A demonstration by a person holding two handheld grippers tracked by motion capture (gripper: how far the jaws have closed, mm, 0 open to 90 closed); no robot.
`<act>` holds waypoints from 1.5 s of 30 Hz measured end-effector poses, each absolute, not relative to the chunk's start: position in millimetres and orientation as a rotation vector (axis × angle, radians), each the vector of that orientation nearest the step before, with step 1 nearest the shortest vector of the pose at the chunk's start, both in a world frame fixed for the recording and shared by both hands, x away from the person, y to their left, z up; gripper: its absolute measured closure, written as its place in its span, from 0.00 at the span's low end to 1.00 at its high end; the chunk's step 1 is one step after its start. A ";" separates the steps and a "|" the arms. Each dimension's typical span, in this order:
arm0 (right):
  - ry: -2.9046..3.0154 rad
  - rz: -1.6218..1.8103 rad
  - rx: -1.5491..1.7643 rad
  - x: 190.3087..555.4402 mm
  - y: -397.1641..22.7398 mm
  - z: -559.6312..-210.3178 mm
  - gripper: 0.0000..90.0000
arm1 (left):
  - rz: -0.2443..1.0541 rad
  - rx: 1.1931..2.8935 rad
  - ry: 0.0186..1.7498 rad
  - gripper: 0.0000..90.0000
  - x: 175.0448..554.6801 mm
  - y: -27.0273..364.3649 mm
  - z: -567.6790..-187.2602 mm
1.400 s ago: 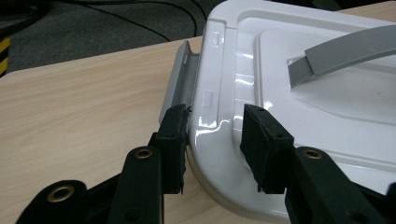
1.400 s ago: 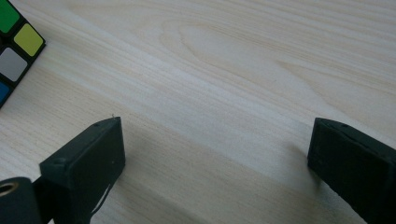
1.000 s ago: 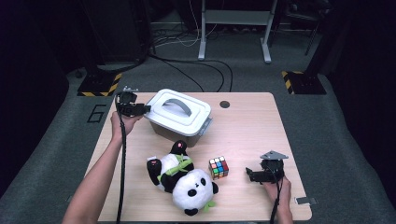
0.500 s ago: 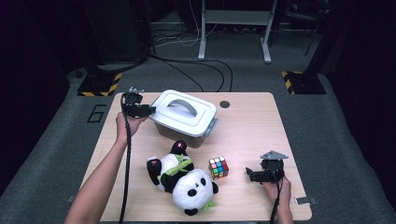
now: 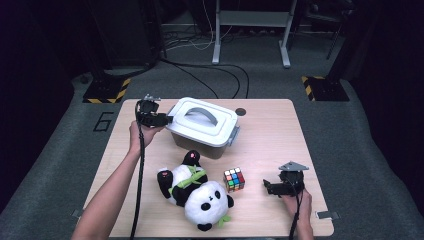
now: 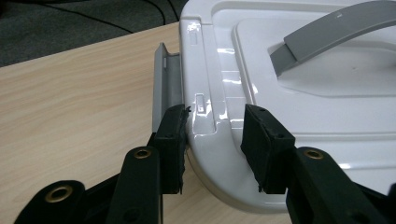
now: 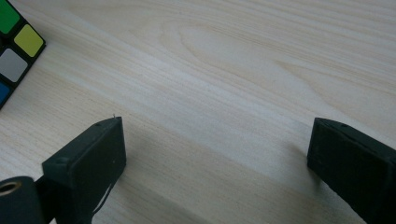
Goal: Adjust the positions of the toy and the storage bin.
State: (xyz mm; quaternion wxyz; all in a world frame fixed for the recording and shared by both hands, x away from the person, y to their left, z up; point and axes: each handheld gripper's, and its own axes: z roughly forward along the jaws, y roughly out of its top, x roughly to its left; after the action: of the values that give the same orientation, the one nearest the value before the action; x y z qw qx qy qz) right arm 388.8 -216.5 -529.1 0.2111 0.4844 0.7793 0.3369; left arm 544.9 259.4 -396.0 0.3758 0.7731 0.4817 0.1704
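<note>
A white lidded box (image 5: 202,127) with a grey handle (image 6: 336,32) stands at the table's back left. My left gripper (image 5: 167,119) is at the box's left end. In the left gripper view its jaws (image 6: 217,135) close over the lid's rim (image 6: 205,107) beside a grey latch (image 6: 166,88), and one pad (image 6: 172,140) touches the rim's outer side. A plush panda (image 5: 197,192) lies on its back near the front. A colour cube (image 5: 234,179) sits to its right. My right gripper (image 5: 267,186) rests on the table right of the cube, open, with bare wood between its jaws (image 7: 215,154); the cube's corner (image 7: 14,46) shows beyond them.
The wooden table (image 5: 280,130) has a small black round spot (image 5: 241,111) behind the box. Cables trail over the dark floor behind the table, and a metal stand (image 5: 250,30) is at the back. Each forearm comes in from the front edge.
The left gripper has moved to the right with the box, which has slid and turned a little toward the table's middle. The right gripper, panda and cube have stayed put.
</note>
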 end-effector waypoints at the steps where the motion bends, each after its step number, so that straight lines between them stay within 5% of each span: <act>1: 2.166 0.935 1.346 388.7 -216.5 -529.1 0.04 | 0.432 1.993 1.226 0.67 544.8 258.7 -395.4; 45: 2.172 0.931 1.344 388.6 -216.9 -528.7 0.04 | 0.414 2.073 1.114 0.63 545.9 193.4 -392.6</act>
State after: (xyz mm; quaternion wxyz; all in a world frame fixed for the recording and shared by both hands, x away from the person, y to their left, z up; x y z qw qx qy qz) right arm 388.6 -216.9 -528.7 0.2099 0.4832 0.7812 0.3349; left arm 545.9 193.4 -392.6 0.3674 0.8069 0.4335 0.1612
